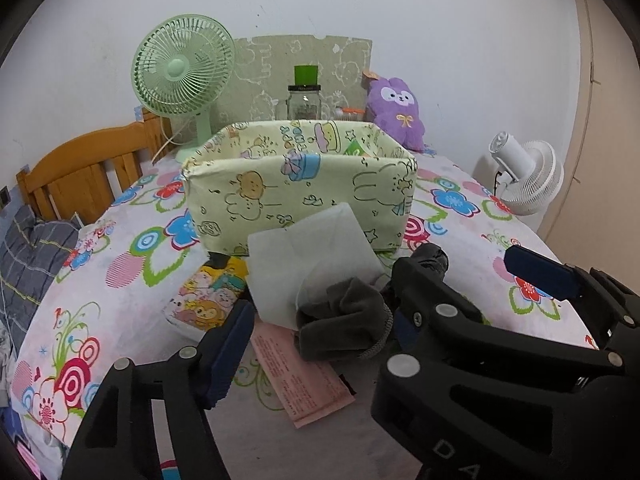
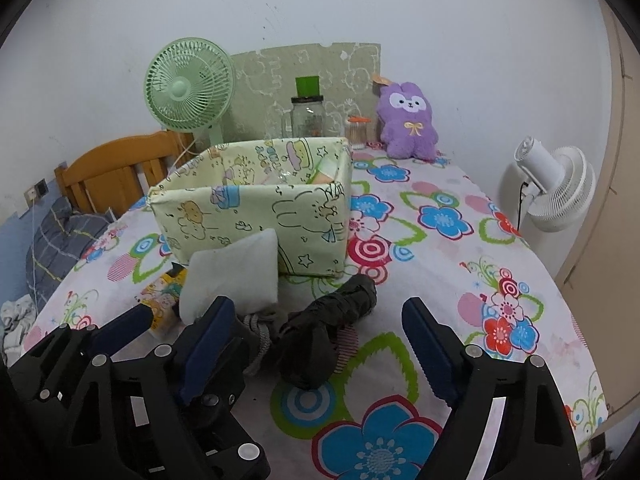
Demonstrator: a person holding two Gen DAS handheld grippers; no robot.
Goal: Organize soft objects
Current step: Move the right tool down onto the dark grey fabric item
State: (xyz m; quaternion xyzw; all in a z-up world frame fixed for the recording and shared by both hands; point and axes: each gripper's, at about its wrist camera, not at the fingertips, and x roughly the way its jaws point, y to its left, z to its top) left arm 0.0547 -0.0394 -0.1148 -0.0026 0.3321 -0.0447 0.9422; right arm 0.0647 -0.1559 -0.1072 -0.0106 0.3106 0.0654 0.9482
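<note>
A pale green cartoon-print fabric box [image 1: 300,188] [image 2: 256,208] stands open on the flowered bedspread. In front of it lie a white soft pad [image 1: 308,256] [image 2: 232,280], a grey cloth with a cord [image 1: 340,324] [image 2: 260,332] and a dark rolled cloth [image 2: 324,332]. My left gripper [image 1: 320,332] is open, its fingers on either side of the grey cloth, not closed on it. My right gripper [image 2: 316,356] is open around the dark rolled cloth. A purple plush [image 1: 396,110] [image 2: 408,124] sits at the back.
A green fan [image 1: 182,76], glass jars [image 1: 304,100] and a card lean at the back wall. A white fan [image 2: 556,188] stands at the right. A pink paper [image 1: 300,376] and a cartoon packet [image 1: 212,300] lie near the left gripper. A wooden headboard [image 1: 80,172] is at left.
</note>
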